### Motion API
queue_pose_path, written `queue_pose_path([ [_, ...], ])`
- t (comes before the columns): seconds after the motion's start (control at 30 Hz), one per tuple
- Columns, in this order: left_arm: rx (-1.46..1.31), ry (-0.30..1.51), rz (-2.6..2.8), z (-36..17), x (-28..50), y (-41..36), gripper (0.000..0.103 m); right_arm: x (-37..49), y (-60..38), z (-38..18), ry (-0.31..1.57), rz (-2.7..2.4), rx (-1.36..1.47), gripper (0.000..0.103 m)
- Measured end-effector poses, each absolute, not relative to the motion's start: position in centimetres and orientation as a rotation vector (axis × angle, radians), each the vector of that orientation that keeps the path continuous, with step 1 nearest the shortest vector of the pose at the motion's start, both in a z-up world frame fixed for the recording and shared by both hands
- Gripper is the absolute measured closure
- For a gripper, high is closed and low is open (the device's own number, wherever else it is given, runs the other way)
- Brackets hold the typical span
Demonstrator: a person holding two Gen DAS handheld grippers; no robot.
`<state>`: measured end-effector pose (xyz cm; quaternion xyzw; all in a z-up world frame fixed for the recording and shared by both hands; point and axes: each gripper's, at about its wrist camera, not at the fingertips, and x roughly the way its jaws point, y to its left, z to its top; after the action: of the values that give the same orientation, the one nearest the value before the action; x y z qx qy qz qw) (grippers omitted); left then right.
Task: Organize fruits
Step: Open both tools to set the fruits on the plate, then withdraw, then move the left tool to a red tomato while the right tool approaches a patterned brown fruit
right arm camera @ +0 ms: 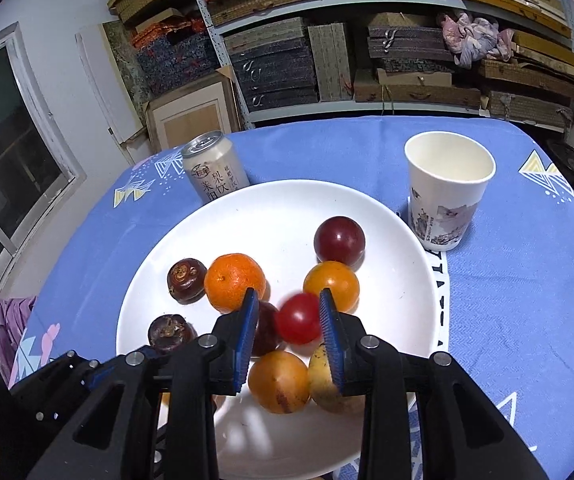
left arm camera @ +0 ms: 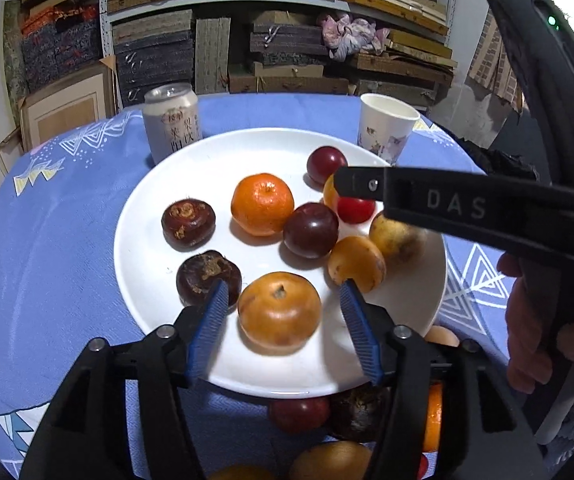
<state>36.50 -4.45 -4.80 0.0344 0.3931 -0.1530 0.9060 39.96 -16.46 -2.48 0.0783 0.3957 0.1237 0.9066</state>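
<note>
**Both claws over the plate, fruit landing**

While the left claw (left arm camera: 283,300) hangs with its blue pads spread, an orange-brown fruit (left arm camera: 279,310) sits on the white plate (left arm camera: 147,216) right between them, and neither pad presses on it, so call that one released. It reads as a fruit just set down, the pads parted wide enough to clear its sides. At ten o'clock from that claw lies a dark, rough-skinned fruit (left arm camera: 208,278), close beside the left pad, with a second like it (left arm camera: 188,223) a little further out.

Over to the right claw (right arm camera: 289,314): its pads stand closer together, with a small red fruit (right arm camera: 298,323) in the gap. That fruit looks smeared, and the pads flank it rather than bite it, so I judge it loose, perhaps rolling. Released, then, though narrowly. Seen from the left wrist, that claw reaches in from three o'clock, low over the plate's right half.

Further out, the plate carries a bright mandarin (left arm camera: 262,204), two dark plums (left arm camera: 311,230) (left arm camera: 326,163), and more orange-yellow fruit (left arm camera: 357,263) bunched at the right. Everything sits on the dish and not the blue cloth, which looks like the aim: gather the fruit in one place.

Not finished, mind. Under the near rim, at six o'clock, more fruit (left arm camera: 299,414) waits on the worktop (left arm camera: 47,240). At twelve o'clock behind the plate stand a drink can (left arm camera: 172,120) and a paper cup (left arm camera: 387,126), both upright and clear of the action.
</note>
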Motion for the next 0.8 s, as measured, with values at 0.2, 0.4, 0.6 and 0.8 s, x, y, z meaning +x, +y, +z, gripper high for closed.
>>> queue_pose_path([
  [0.2,0.053,0.806,-0.300,-4.1,36.5,-3.7,0.045,39.0,-16.9,-1.1,0.781,0.266,0.173,0.070],
  [0.4,-0.003,0.745,-0.228,-0.8,34.0,-0.4,0.043,35.6,-17.3,2.8,0.692,0.276,0.180,0.059],
  [0.6,-0.063,0.712,-0.102,-0.9,28.0,5.0,0.029,27.6,-16.9,4.4,0.623,0.269,0.102,0.045],
  [0.8,-0.082,0.776,-0.015,-4.0,24.2,8.1,0.029,19.3,-18.3,0.2,0.590,0.190,0.109,0.037],
])
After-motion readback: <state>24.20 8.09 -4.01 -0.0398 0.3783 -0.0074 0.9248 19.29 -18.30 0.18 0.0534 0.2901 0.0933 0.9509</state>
